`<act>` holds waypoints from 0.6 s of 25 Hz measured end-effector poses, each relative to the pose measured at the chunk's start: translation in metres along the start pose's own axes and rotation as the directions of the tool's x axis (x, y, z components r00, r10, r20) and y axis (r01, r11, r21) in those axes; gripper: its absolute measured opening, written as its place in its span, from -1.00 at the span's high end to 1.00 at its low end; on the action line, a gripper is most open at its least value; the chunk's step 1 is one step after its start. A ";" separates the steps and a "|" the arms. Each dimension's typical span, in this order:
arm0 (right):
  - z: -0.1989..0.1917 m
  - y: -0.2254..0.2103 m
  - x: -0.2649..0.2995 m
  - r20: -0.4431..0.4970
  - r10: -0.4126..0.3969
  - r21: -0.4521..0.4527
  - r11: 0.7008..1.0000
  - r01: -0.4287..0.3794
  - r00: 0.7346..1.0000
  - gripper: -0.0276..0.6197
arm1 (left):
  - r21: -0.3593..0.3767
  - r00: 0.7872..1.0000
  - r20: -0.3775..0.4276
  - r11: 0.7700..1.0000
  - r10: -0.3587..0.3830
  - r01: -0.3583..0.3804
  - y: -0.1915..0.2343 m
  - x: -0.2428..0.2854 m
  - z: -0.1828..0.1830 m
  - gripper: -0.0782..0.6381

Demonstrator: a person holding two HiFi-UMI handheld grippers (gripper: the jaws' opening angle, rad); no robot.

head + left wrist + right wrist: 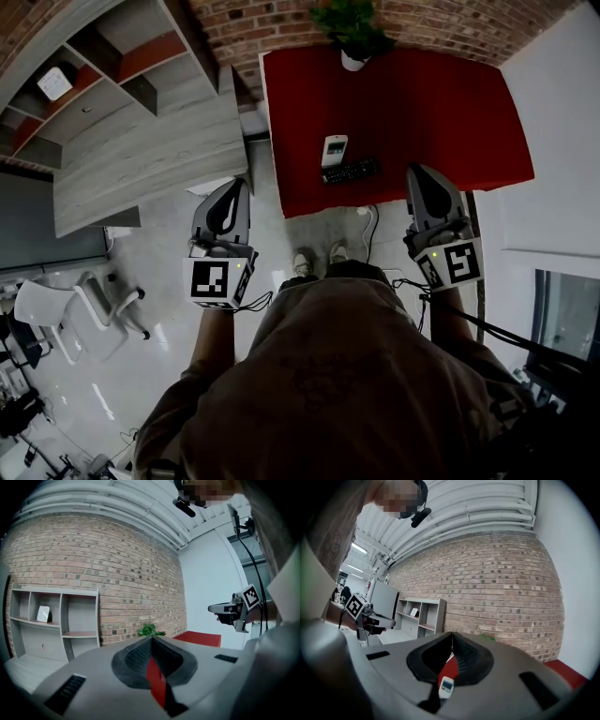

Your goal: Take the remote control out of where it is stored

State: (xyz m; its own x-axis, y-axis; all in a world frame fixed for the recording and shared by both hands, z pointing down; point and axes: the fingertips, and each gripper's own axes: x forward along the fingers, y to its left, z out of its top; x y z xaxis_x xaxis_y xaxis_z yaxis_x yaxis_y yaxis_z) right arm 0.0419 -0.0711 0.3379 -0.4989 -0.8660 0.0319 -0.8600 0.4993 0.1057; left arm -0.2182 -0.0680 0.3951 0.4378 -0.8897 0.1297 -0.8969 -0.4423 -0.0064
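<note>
A white remote control [334, 150] lies on the red table [469, 112], with a black remote [350, 172] just in front of it near the table's front edge. My left gripper [238, 184] hangs over the floor to the left of the table, its jaws meeting at the tip with nothing between them. To the right of the remotes my right gripper [418, 172] hovers at the table's front edge, shut and empty. In the right gripper view the white remote [446, 686] shows below the closed jaws [452, 637]. The left gripper view shows its jaws [151, 639] shut, with the right gripper [220, 607] beyond.
A grey open shelf unit [122, 94] stands to the left of the table and holds a small white item [54, 82]. A potted plant [352, 33] sits at the table's far edge against the brick wall. A white chair [56, 305] is at the lower left.
</note>
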 end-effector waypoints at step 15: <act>-0.008 -0.034 -0.015 0.007 0.053 -0.005 0.999 -0.053 0.999 0.87 | 0.025 0.998 0.005 0.998 0.066 -0.066 -0.034 -0.002 0.020 0.76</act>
State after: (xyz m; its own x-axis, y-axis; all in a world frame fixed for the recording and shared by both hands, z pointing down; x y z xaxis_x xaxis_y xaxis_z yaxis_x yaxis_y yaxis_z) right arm 0.0796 -0.0755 0.3419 -0.5447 -0.8381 0.0304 -0.8317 0.5444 0.1092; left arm -0.1868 -0.0537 0.3751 0.3781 -0.9174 0.1243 -0.9219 -0.3853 -0.0397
